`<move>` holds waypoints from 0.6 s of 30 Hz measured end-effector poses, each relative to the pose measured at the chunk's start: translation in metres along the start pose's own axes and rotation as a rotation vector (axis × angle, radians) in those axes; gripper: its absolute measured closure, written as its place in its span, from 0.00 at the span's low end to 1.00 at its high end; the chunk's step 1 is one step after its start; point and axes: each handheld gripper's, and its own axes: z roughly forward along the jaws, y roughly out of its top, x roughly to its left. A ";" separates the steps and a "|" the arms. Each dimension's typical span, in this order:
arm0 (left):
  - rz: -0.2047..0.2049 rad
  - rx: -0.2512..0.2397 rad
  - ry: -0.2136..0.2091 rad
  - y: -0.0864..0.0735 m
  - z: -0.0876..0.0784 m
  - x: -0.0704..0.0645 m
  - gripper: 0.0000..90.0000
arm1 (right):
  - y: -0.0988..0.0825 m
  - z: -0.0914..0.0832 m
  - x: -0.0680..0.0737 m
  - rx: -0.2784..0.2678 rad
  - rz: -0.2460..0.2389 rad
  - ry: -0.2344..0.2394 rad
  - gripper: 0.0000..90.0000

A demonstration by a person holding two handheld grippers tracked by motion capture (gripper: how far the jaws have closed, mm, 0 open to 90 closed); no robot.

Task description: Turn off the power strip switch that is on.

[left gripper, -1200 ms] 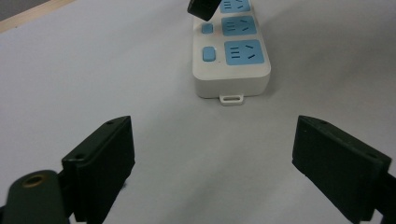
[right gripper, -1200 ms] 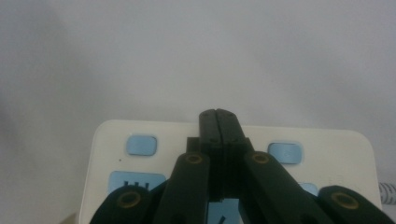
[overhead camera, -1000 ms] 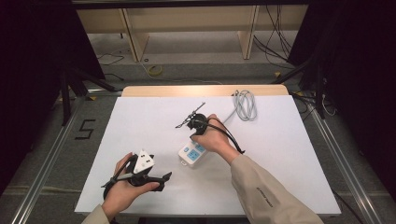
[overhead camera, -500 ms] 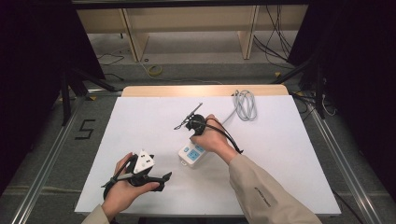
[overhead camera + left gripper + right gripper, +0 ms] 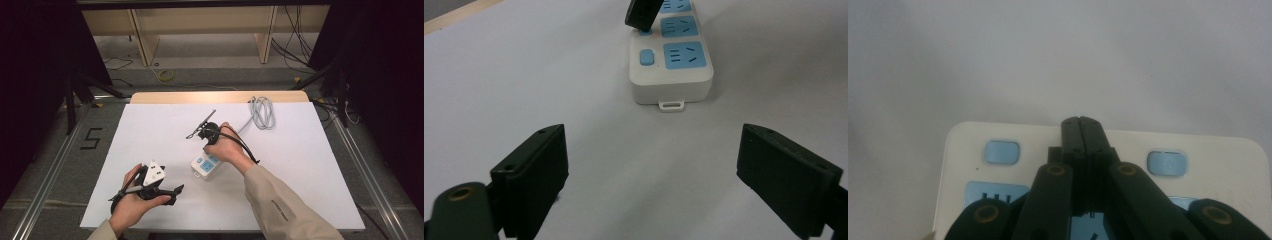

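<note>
1. The power strip (image 5: 206,164), white with blue sockets and blue switch buttons, lies flat on the white counter (image 5: 310,165), near its middle and a little to the near side.
2. The right tool (image 5: 209,141) is held over the far end of the strip. In the right gripper view its two black jaws are pressed flat together with nothing between them, their joined tips (image 5: 1082,131) pointing down at the strip's top face between two blue buttons.
3. In the left gripper view that same closed tip (image 5: 642,12) meets the strip at a small blue button beside the second socket.
4. The left tool (image 5: 150,186) rests in the person's left hand (image 5: 131,206) at the near left of the counter, well apart from the strip. Its jaws stand wide apart and empty, aimed toward the strip's near end.
5. A coiled grey cable (image 5: 263,112) lies at the far right of the counter.
</note>
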 end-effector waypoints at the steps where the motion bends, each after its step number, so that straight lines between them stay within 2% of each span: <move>1: 0.001 -0.001 0.001 0.000 0.000 0.000 0.14 | 0.000 0.000 0.000 0.000 0.000 0.000 1.00; 13: 0.001 -0.002 0.000 0.000 0.000 0.000 0.14 | 0.004 0.000 0.004 0.030 0.001 -0.021 1.00; 18: 0.001 -0.001 0.000 0.000 0.000 0.000 0.14 | 0.005 0.001 0.004 0.040 -0.020 -0.029 1.00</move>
